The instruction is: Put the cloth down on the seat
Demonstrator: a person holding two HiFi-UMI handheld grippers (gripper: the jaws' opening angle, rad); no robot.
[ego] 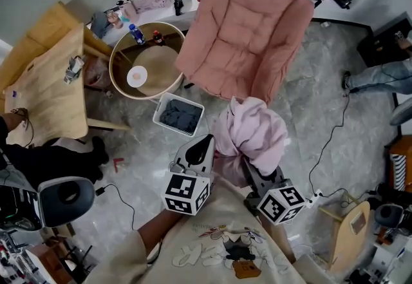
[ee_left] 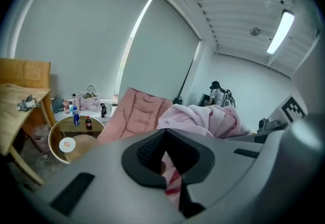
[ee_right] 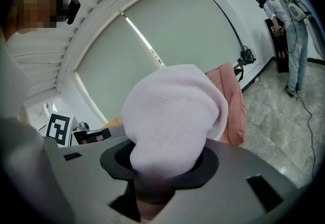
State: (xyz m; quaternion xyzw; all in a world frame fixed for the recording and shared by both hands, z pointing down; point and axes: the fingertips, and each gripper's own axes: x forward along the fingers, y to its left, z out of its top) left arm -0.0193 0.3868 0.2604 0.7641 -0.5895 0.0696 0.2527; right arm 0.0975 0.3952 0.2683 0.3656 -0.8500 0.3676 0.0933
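Head view: cloth point(ego: 252, 131) bunched in air just beyond both tongs' tips, not yet on pink seat point(ego: 244, 25), which lies farther ahead. Left tongs point(ego: 205, 145) at cloth's near edge, right tongs point(ego: 248, 164) under bundle.

Left gripper view: tongs narrow, pinching striped fold of cloth; seat ahead-left.

Right gripper view: tongs clamped on cloth bulk, which billows over tips.

Judgement: move both tongs forward together over cushion, lower until cloth rests, then release.
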